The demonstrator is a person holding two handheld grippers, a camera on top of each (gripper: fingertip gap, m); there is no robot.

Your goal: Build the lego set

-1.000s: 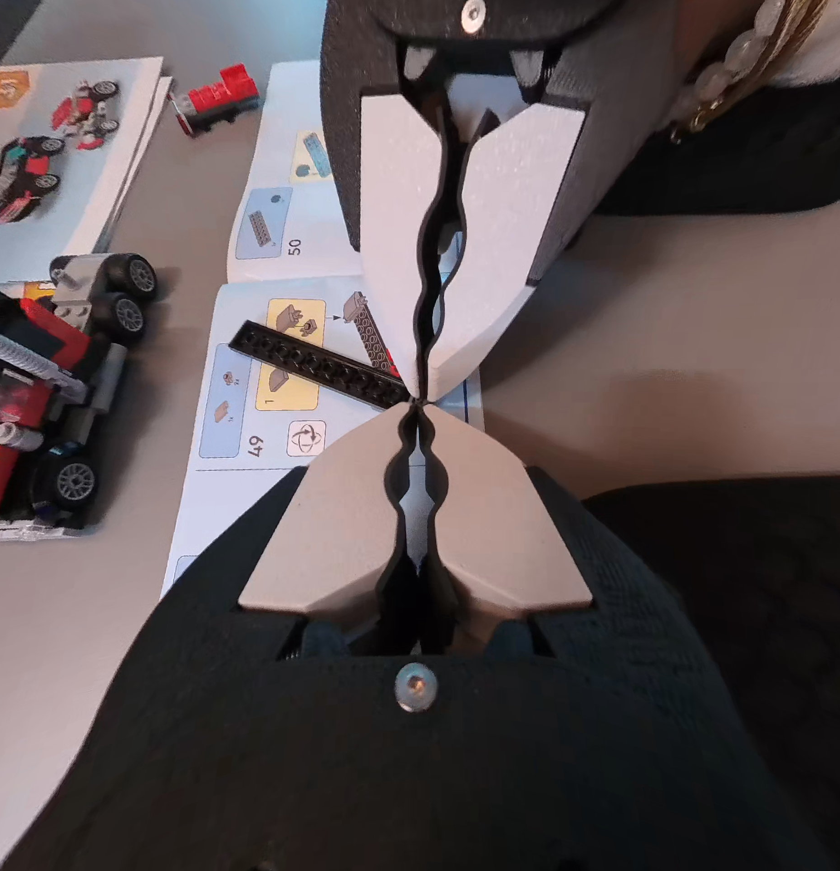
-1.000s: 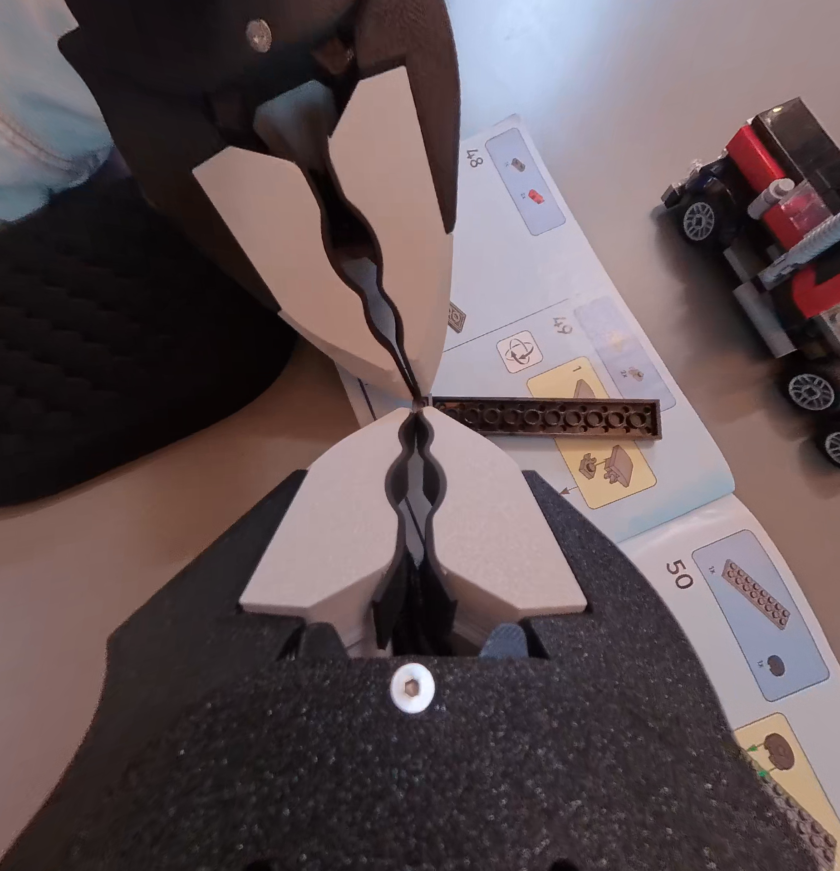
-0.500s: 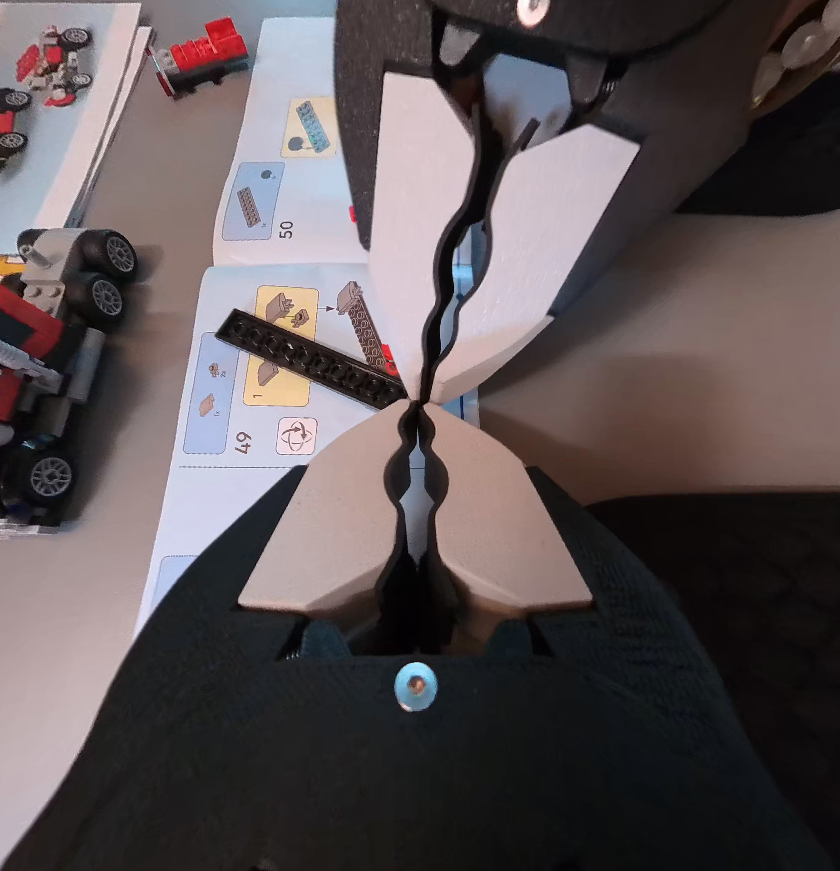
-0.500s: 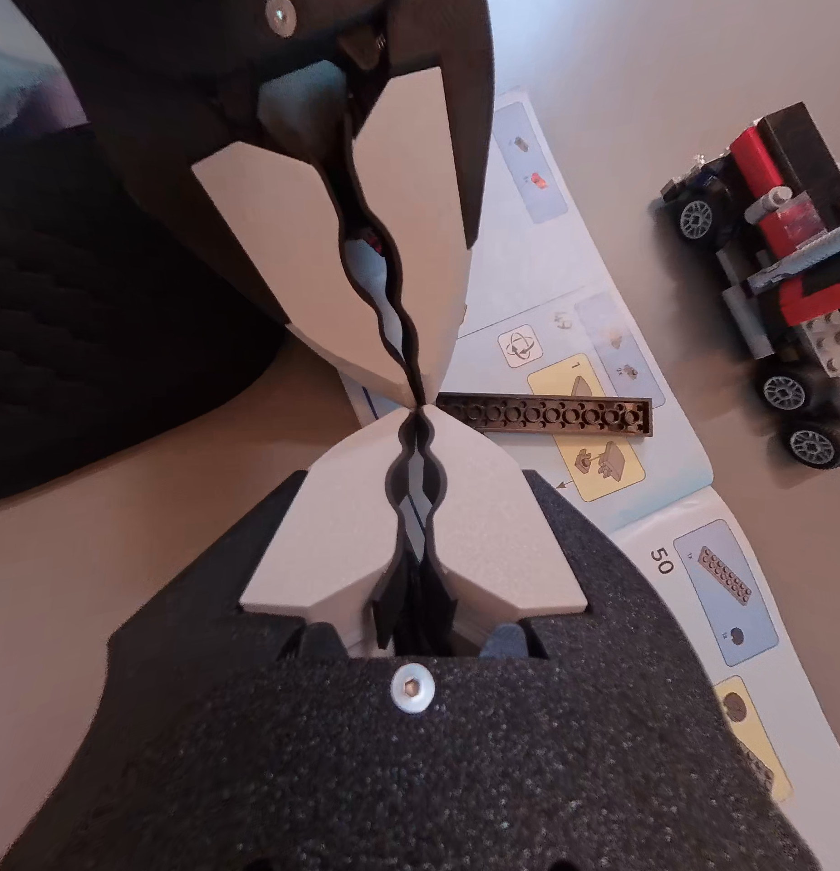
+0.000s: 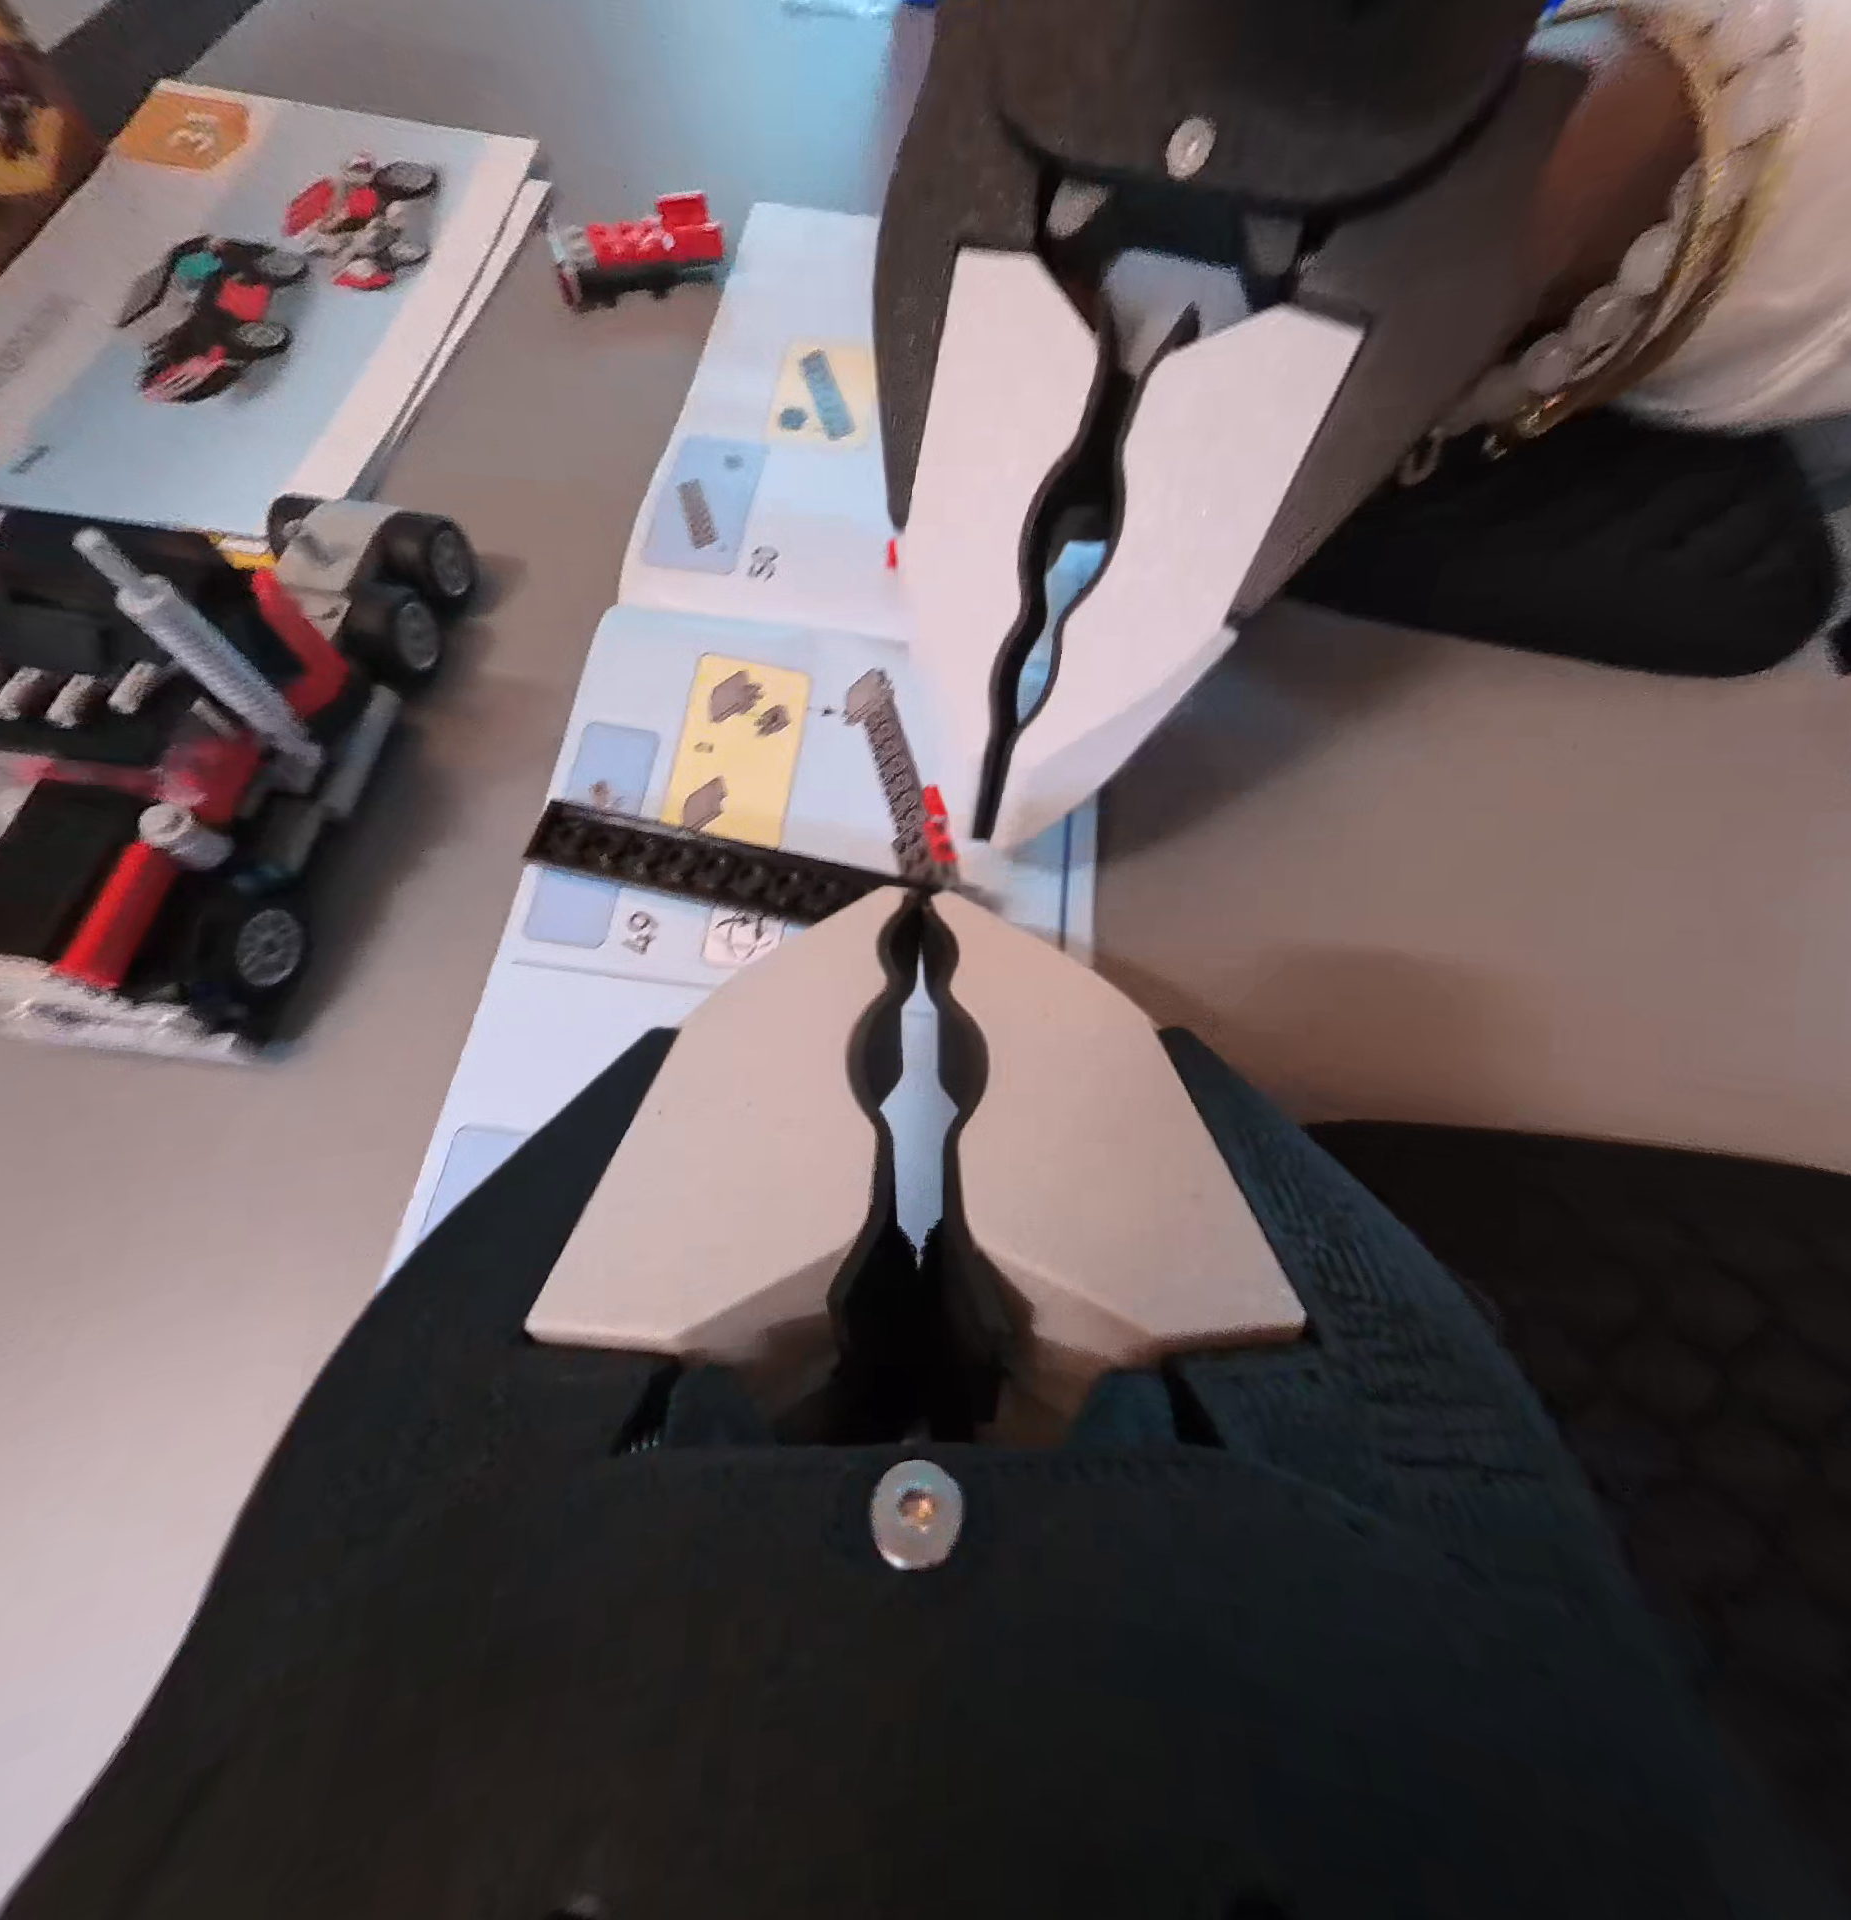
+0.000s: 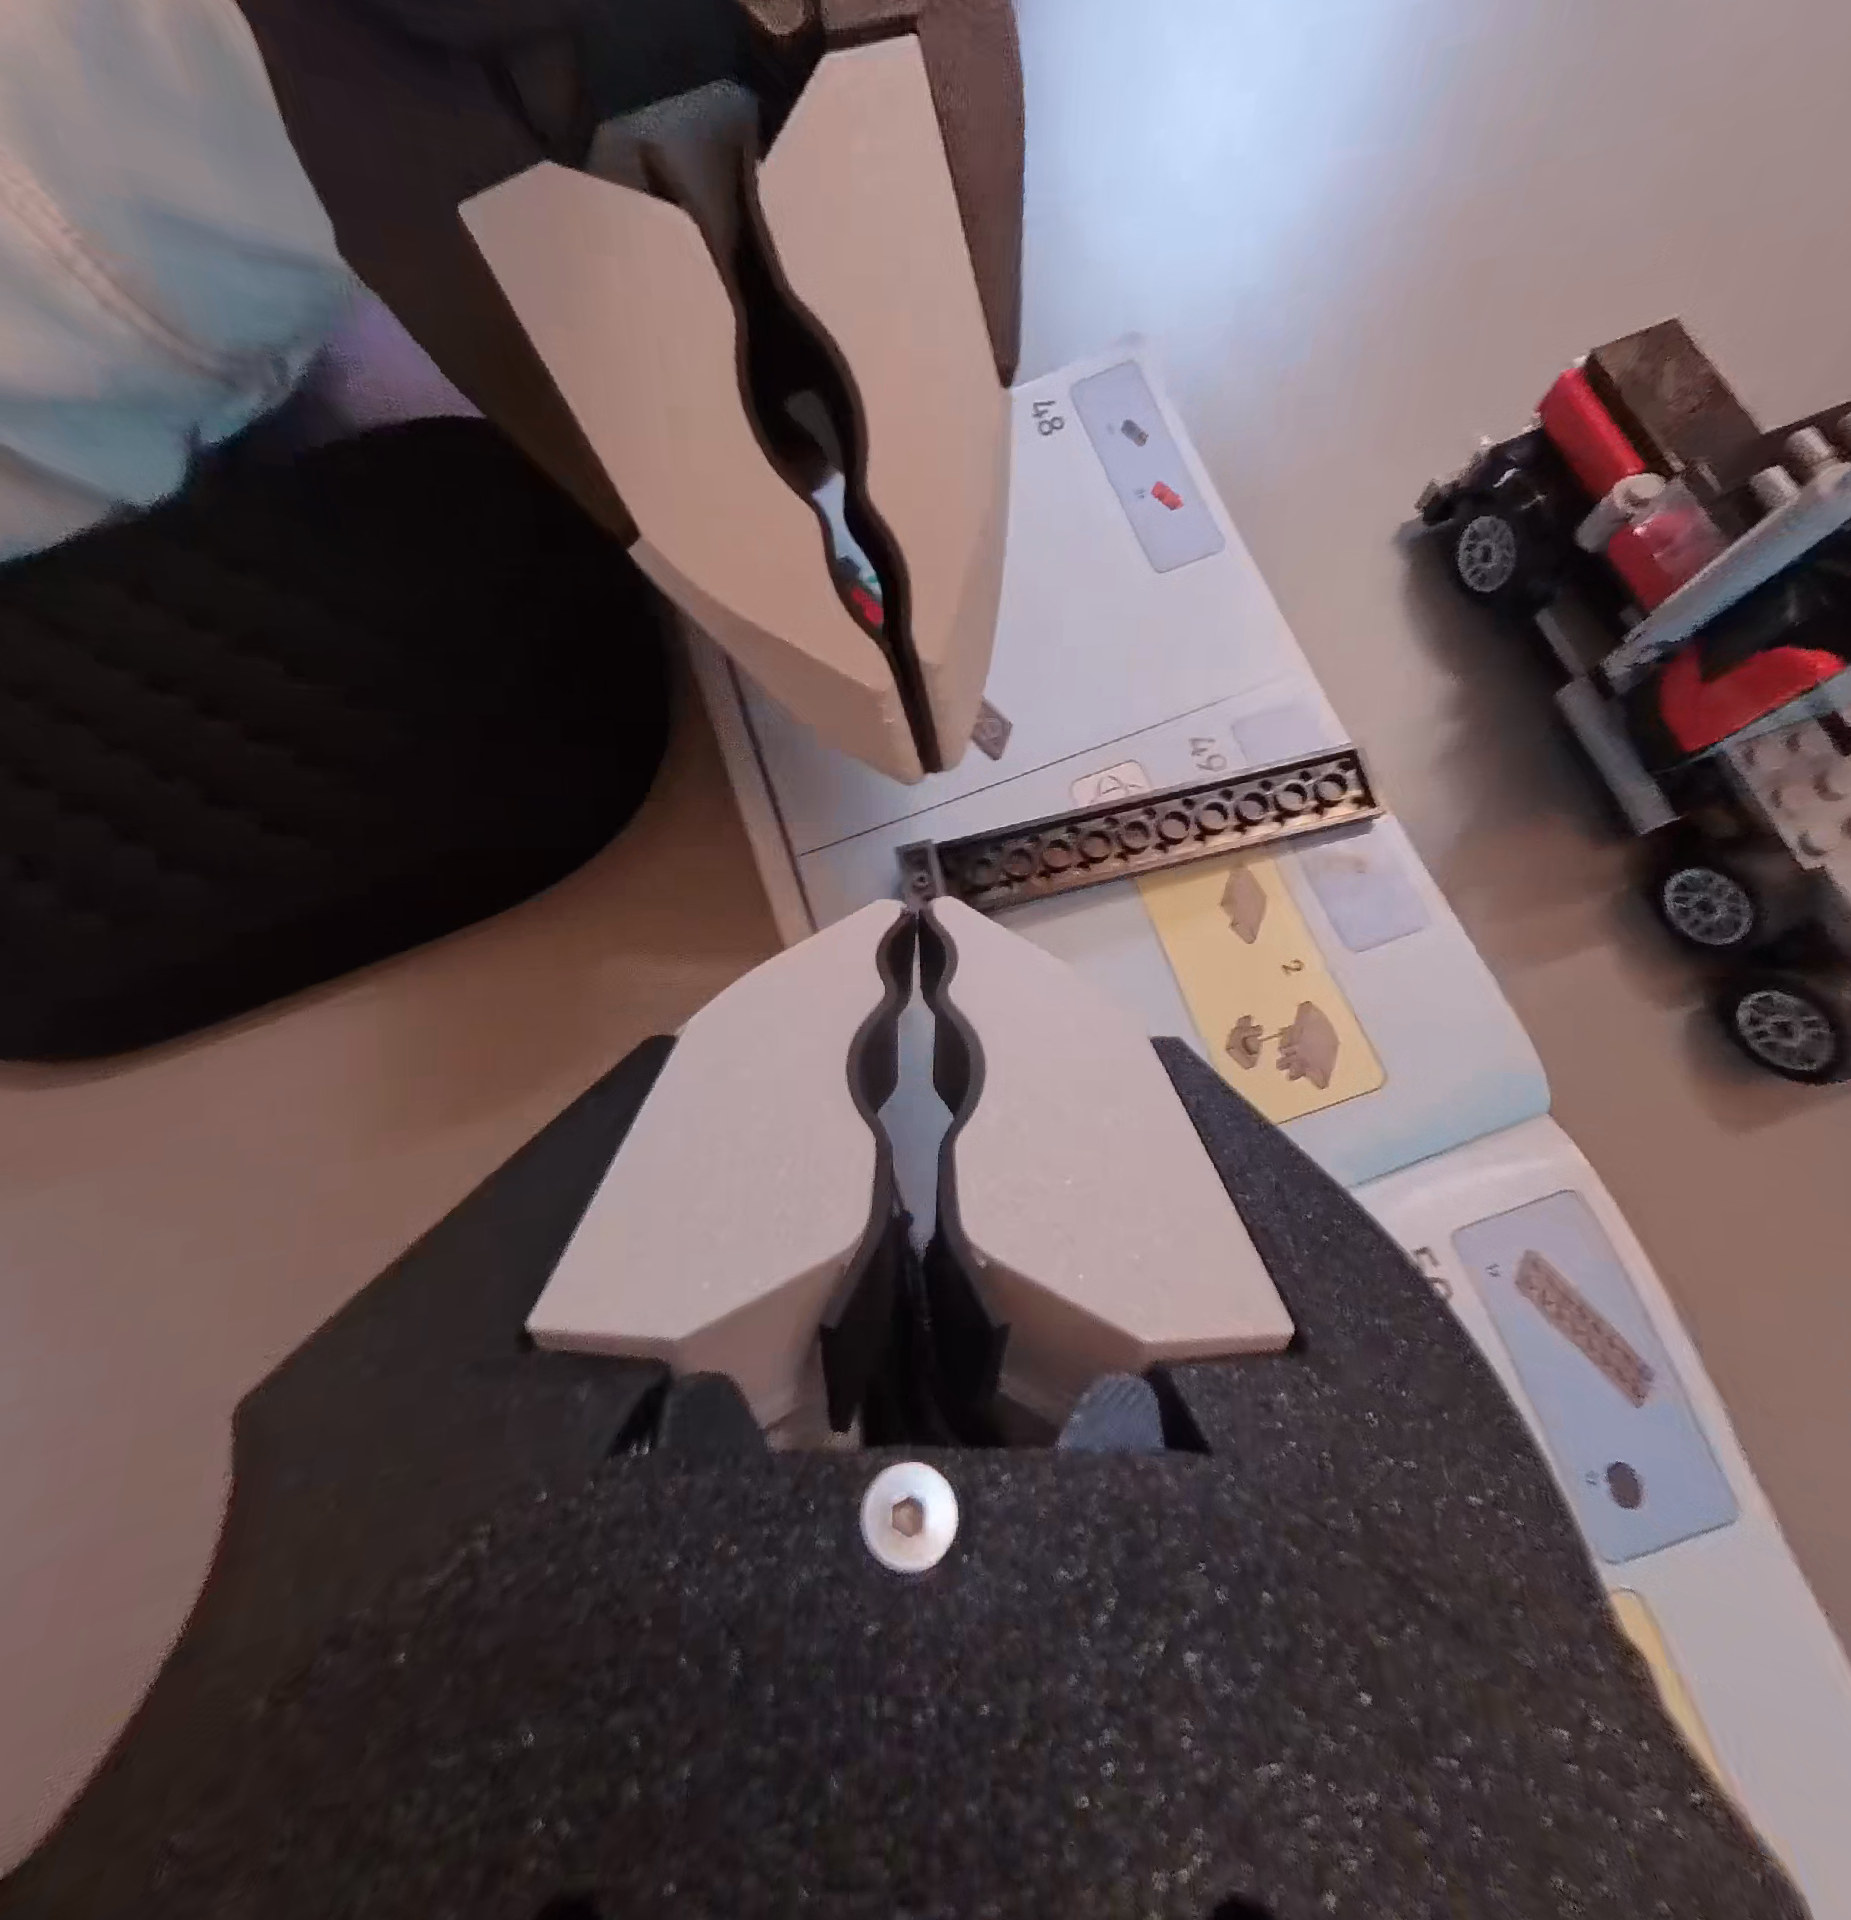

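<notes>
Left gripper (image 5: pixel 919 906): low over the open instruction booklet (image 5: pixel 630 997), jaws clenched on the near end of the long black plate (image 5: pixel 692 862), which sticks out to the left, level above the page.
Right gripper (image 6: pixel 916 914): facing the left one tip to tip; jaws pressed together. A small grey piece (image 6: pixel 919 871) sits at that end of the plate right at its tips; I cannot tell whether it is pinched or only touched.
Opposing tips: in the right wrist view the left gripper's tips stand just apart from the right gripper's.
Long black plate: over the booklet's middle fold, studs up, far end pointing toward the truck.
Truck model (image 5: pixel 162 769): black, red and grey, standing on the desk (image 5: pixel 225 1195) left of the booklet, well apart from the plate.
Small red-and-black assembly (image 5: pixel 640 249): far side, beside a second closed booklet (image 5: pixel 204 301).
Desk: plain grey-beige top.
Person: a pale sleeve and beaded bracelet (image 5: pixel 1627 301) behind the right gripper.
</notes>
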